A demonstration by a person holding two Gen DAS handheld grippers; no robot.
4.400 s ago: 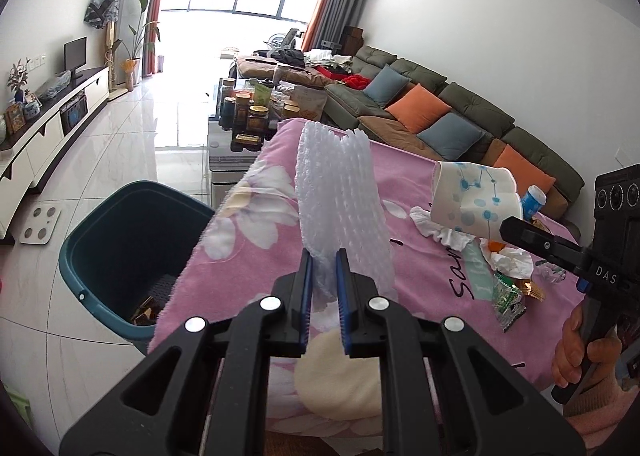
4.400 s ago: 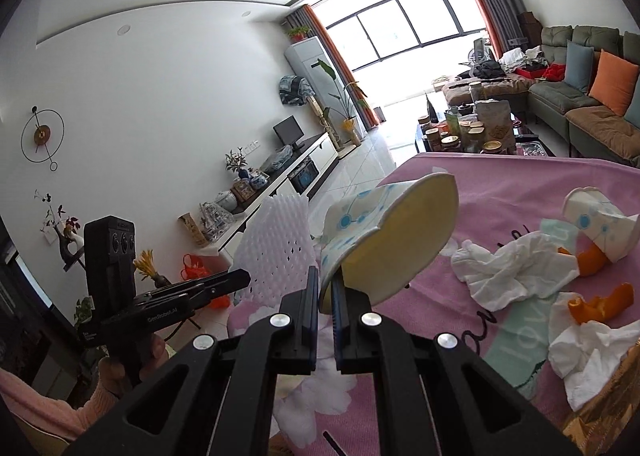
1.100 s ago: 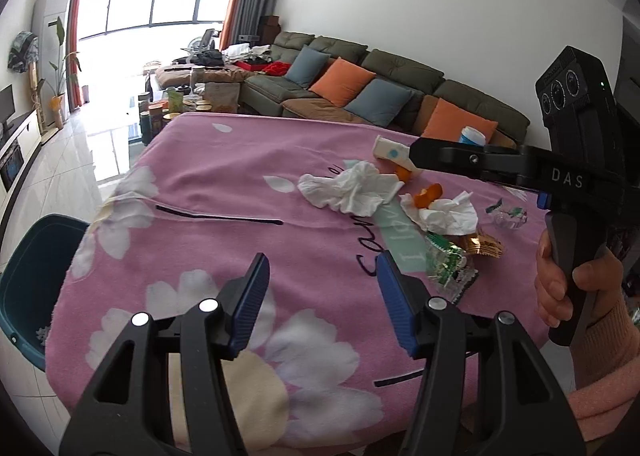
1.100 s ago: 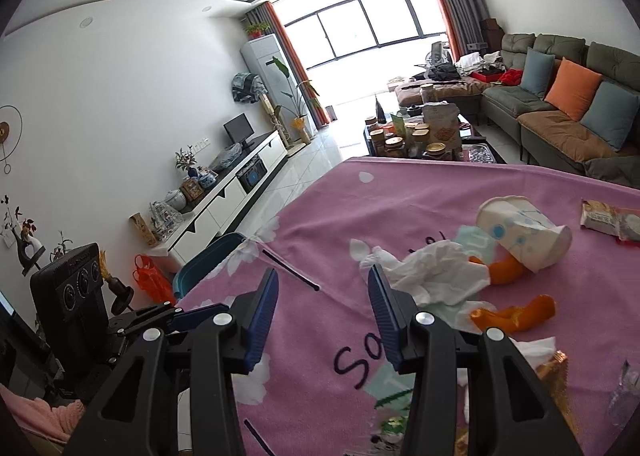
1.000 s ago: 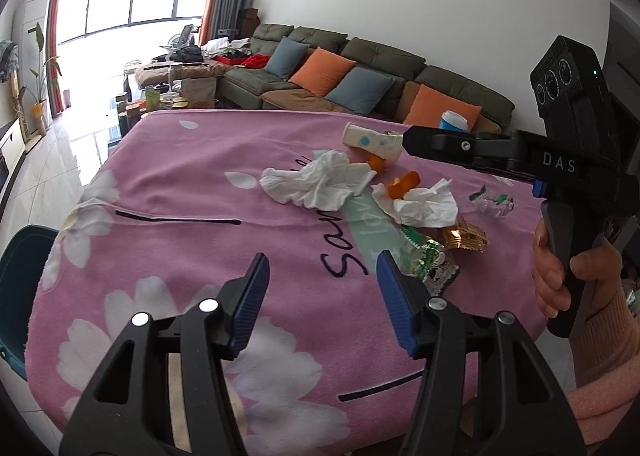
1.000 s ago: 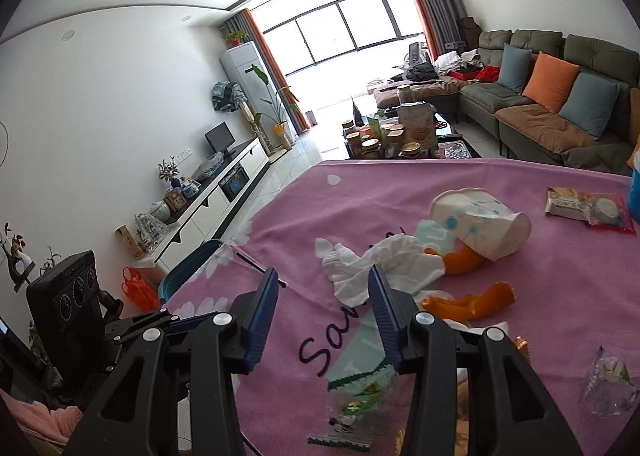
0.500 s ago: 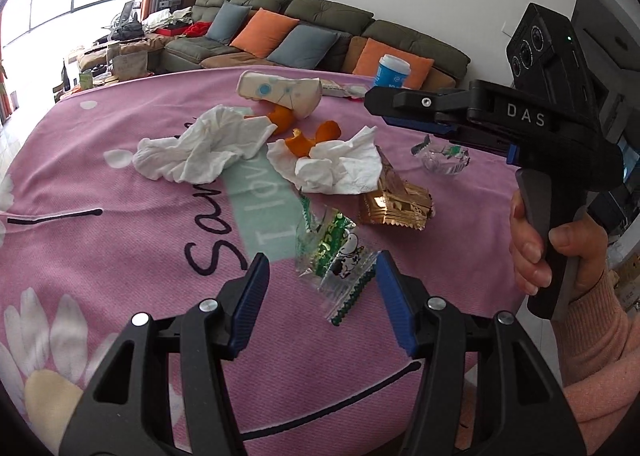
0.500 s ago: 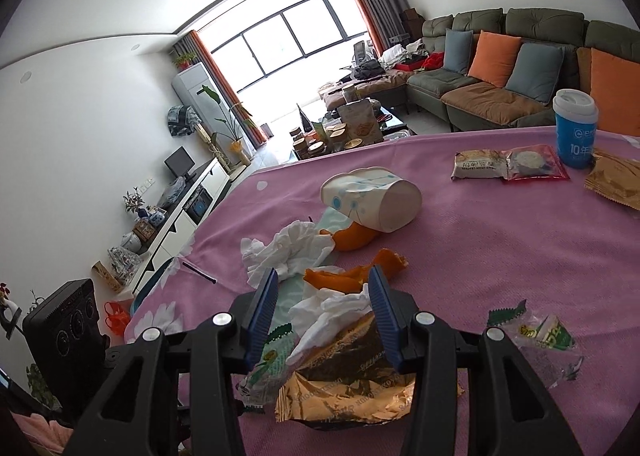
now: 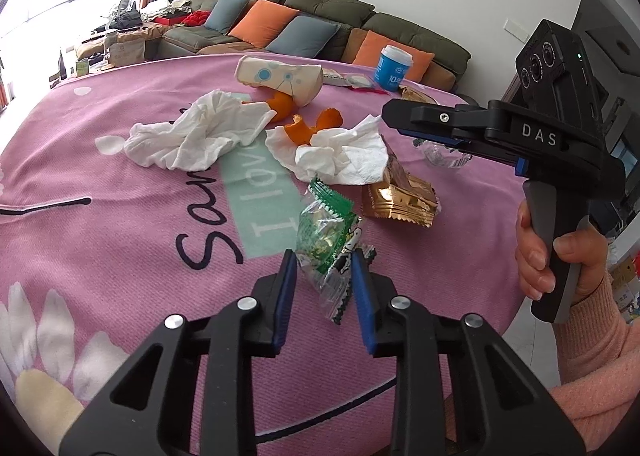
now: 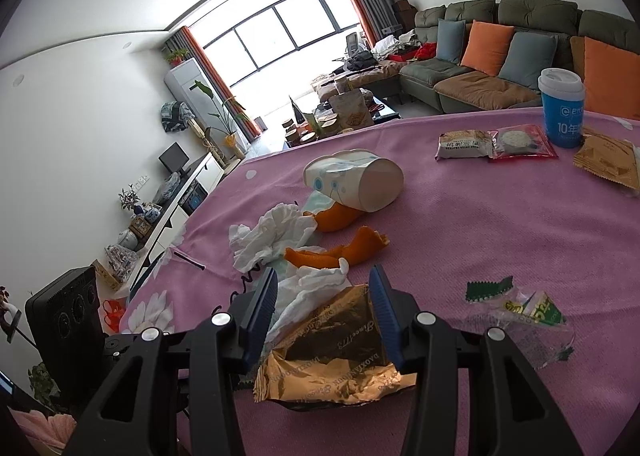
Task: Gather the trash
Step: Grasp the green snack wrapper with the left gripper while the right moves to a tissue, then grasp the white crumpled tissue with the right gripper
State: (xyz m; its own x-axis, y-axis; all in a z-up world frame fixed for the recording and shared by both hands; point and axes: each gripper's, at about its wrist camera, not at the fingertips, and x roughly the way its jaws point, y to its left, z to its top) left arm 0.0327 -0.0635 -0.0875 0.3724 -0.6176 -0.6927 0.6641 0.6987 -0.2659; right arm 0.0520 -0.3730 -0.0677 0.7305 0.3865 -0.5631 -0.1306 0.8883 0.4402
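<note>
We see a crinkled green and clear wrapper [image 9: 326, 234] lying flat near the worktop's [image 9: 120, 240] near edge, a gold wrapper [image 9: 400, 196] just beside it, two crumpled white tissues [image 9: 192, 134], orange peel [image 9: 304, 128], and a paper cup [image 9: 280, 78] tipped on its side farther in.

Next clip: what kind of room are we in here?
Most likely a home living room. A long green sectional sofa with orange and blue cushions lines the wall, a low white TV cabinet faces it, and a floor-to-ceiling window has curtains.
</note>
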